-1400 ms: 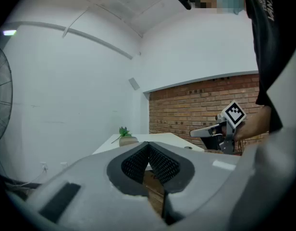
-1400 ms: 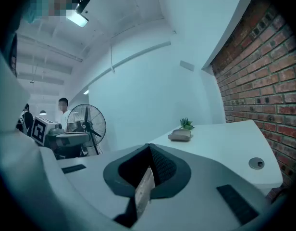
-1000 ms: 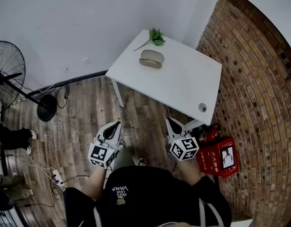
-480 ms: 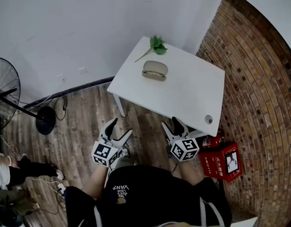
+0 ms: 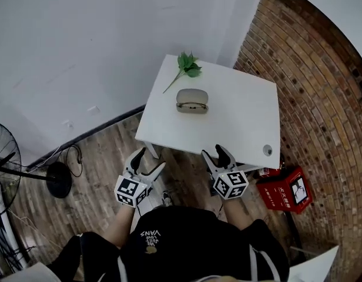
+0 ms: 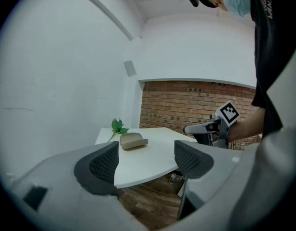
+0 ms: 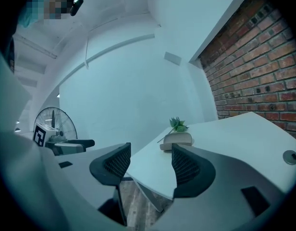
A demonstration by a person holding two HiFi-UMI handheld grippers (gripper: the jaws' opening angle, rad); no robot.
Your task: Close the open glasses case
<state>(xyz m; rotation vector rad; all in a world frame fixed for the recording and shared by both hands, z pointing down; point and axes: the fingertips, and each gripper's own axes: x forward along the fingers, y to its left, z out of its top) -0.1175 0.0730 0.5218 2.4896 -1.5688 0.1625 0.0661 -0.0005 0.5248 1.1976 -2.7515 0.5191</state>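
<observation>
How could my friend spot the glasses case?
Find the white table beside the brick wall. Toward its far edge lies the glasses case, just in front of a green sprig. It's the only beige, rounded shell there, lid slightly open.

The glasses case is a beige, rounded oval shell. It lies flat on the white table, on the half towards the wall and just beside a green leafy sprig. Its domed lid is ajar above the base, and the gap faces the table's near edge.

Beige glasses case, green sprig, white table, red-brown brick wall.
</observation>
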